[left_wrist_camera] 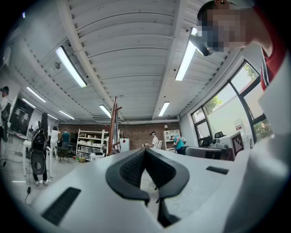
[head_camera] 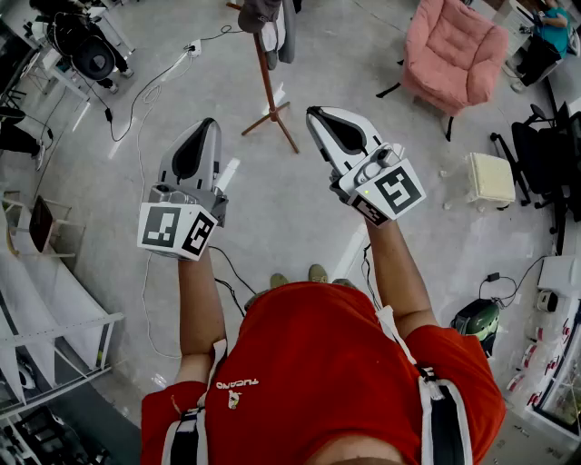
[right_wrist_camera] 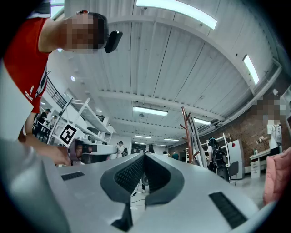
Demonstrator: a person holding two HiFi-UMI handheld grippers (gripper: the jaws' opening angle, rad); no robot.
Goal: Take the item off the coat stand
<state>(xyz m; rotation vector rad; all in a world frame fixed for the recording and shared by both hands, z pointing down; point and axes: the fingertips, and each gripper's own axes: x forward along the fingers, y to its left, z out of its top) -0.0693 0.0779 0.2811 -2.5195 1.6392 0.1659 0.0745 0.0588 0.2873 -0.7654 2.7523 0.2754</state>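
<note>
Both our left gripper [head_camera: 205, 124] and right gripper [head_camera: 314, 113] are closed and empty, apart from the stand [head_camera: 267, 86]. Clothes [head_camera: 263, 16] hang at its top, cut by the view's upper edge; open floor [head_camera: 363, 54] rings its feet.

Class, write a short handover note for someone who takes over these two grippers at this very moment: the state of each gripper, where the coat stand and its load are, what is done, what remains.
Left gripper: jaws together, nothing in them, held out in front.
Right gripper: jaws together, also empty.
Coat stand: upright on the floor ahead, beyond both grippers; neither touches it.
Grey clothes: hanging at the top of the stand.
Done: nothing taken off yet.
Left to do: step up to the stand, open a gripper, grip the clothes and lift them off.
</note>
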